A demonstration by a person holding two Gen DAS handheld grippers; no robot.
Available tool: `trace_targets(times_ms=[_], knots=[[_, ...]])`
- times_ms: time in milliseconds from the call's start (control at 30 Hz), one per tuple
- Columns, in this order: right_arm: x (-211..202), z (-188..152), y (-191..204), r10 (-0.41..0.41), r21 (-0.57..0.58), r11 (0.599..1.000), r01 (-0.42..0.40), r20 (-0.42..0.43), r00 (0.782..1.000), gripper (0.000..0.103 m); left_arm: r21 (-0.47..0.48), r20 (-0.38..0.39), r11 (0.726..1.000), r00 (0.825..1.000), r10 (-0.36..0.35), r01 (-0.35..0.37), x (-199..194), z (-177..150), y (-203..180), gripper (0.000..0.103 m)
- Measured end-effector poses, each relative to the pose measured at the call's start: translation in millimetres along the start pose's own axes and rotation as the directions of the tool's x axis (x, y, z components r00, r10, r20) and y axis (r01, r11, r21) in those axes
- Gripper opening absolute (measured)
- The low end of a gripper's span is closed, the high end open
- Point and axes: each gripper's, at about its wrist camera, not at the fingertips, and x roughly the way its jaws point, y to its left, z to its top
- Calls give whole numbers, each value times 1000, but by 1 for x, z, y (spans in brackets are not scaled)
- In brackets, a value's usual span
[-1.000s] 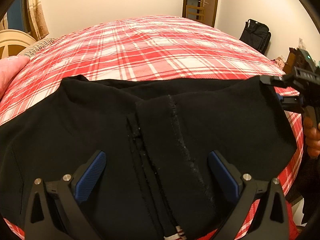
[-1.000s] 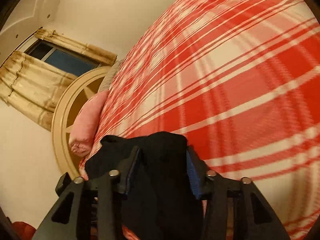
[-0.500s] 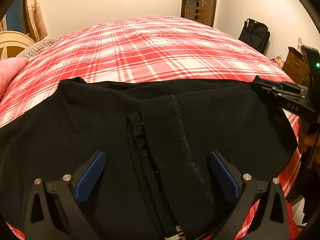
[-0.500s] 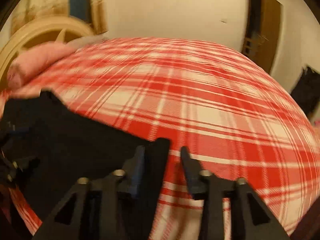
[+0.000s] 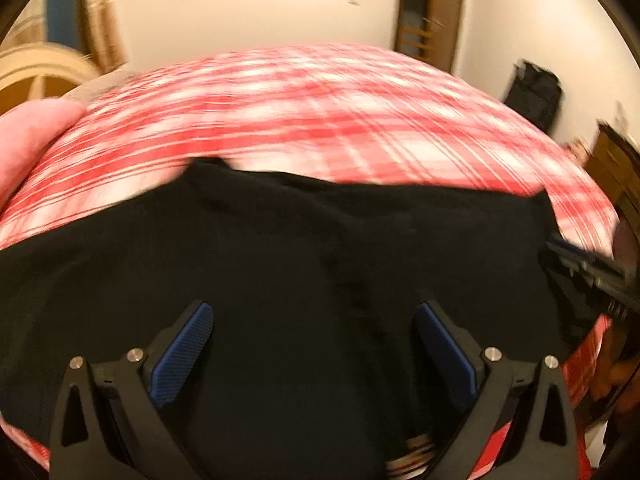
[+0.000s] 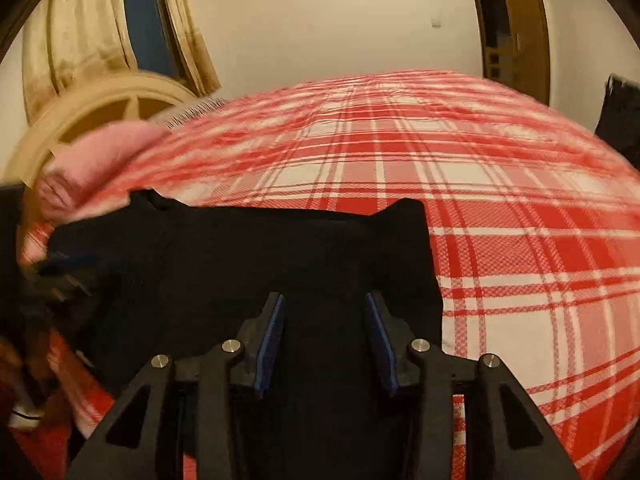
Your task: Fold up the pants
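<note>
The black pants point(image 5: 304, 248) lie spread on the near side of the bed point(image 5: 320, 112), on its red and white plaid cover. In the left wrist view the left claw point(image 5: 312, 344) hangs over the cloth with its blue pads point(image 5: 180, 356) wide apart, gripping nothing. This view is badly blurred (the plaid smears into streaks). At its right edge the right claw point(image 5: 580, 268) shows as a dark shape at the pants' right corner.

The right wrist view is sharper. There the right claw point(image 6: 325, 336) has its pads partly spread over dark cloth, and I cannot tell whether they touch it. The pants point(image 6: 248, 264) end in a straight edge beside bare plaid. Only this view shows the curtains point(image 6: 80, 28) and a window clearly; a pink pillow point(image 6: 96, 160) lies at the bed's left. The left claw point(image 6: 64, 268) is a blur at the left.
</note>
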Motion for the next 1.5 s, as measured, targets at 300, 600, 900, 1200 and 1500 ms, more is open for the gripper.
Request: trace_targets(times_ms=[300, 600, 900, 1200, 1500], knots=[[6, 10, 104, 227, -200, 953, -228, -26, 974, 43, -274, 56, 914, 944, 325, -299, -55, -27, 143, 103], [31, -2, 178, 295, -319, 897, -306, -83, 952, 55, -607, -67, 660, 855, 514, -443, -92, -97, 256, 103], [-11, 17, 165, 371, -181, 915, -360, 32, 928, 54, -772, -19, 581, 924, 382, -256, -84, -115, 278, 101], [-11, 6, 160, 363, -133, 923, -361, -12, 932, 54, -850, 19, 511, 960, 279, -132, -65, -110, 270, 64], [-20, 10, 137, 326, -53, 945, -323, 43, 945, 54, -875, 83, 484, 972, 219, -34, -68, -108, 279, 31]])
